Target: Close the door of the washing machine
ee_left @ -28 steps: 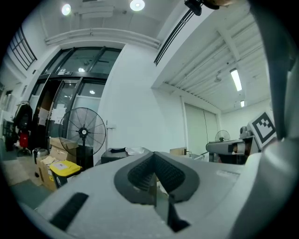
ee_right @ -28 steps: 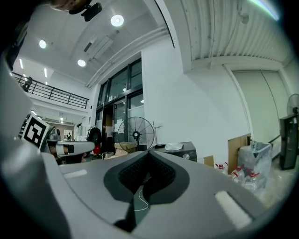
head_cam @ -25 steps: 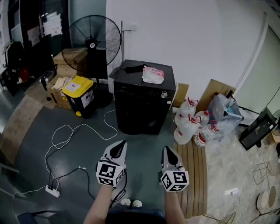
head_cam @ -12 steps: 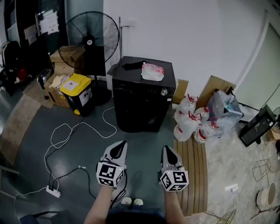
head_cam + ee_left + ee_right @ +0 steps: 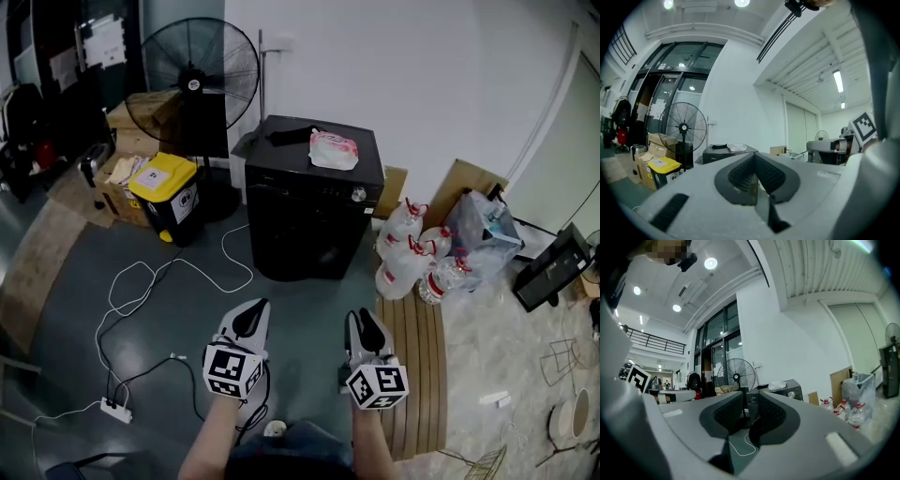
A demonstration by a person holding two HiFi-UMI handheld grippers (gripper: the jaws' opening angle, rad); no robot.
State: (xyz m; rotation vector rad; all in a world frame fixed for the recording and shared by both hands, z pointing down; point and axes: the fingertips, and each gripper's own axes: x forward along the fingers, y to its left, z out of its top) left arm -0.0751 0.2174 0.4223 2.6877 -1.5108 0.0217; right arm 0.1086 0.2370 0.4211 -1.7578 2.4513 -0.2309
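Observation:
The black washing machine (image 5: 314, 202) stands against the white wall, well beyond both grippers. Its front is dark, and I see no door standing out from it. A pink-and-white packet (image 5: 333, 150) and a black item lie on its top. My left gripper (image 5: 251, 319) is held level over the floor, shut and empty, pointing towards the machine (image 5: 719, 152). Beside it, my right gripper (image 5: 366, 328) also points at the machine (image 5: 787, 389). Its jaws have just been opening, and they stand apart with nothing between them.
A standing fan (image 5: 195, 89), a yellow-lidded bin (image 5: 164, 192) and cardboard boxes sit left of the machine. Water bottles (image 5: 412, 253) and a bag stand to its right. A white cable (image 5: 150, 281) and power strip (image 5: 114, 410) lie on the floor at left, wooden planks (image 5: 422, 366) at right.
The right gripper's jaws have parted; they were together in both earlier frames. Both grippers hold nearly the same spot in the picture, and the left one stays shut.

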